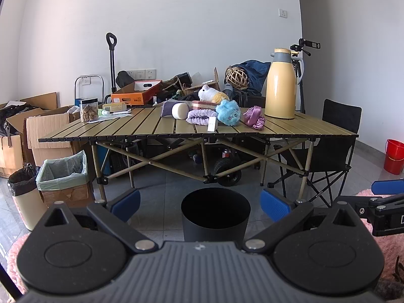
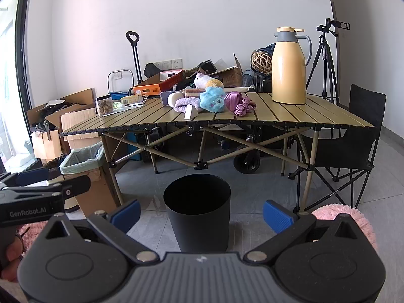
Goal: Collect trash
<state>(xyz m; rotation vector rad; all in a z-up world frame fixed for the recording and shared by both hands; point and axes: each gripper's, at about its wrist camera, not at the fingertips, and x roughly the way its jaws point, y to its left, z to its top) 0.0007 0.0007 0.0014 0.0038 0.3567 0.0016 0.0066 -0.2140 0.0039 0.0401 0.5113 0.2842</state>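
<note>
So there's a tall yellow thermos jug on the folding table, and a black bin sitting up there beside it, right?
Not quite. The yellow thermos jug does stand on the folding table, but the black bin is on the floor in front of the table, not on it. The right wrist view shows this clearly.

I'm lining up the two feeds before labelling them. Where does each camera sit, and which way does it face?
Left wrist: on the left gripper, facing the folding table over the black bin; own open jaws show, with the right gripper at the right edge.
Right wrist: on the right gripper, same direction; own open jaws, the left gripper and a hand at left.
Shared: table, bin, yellow jug.
</note>
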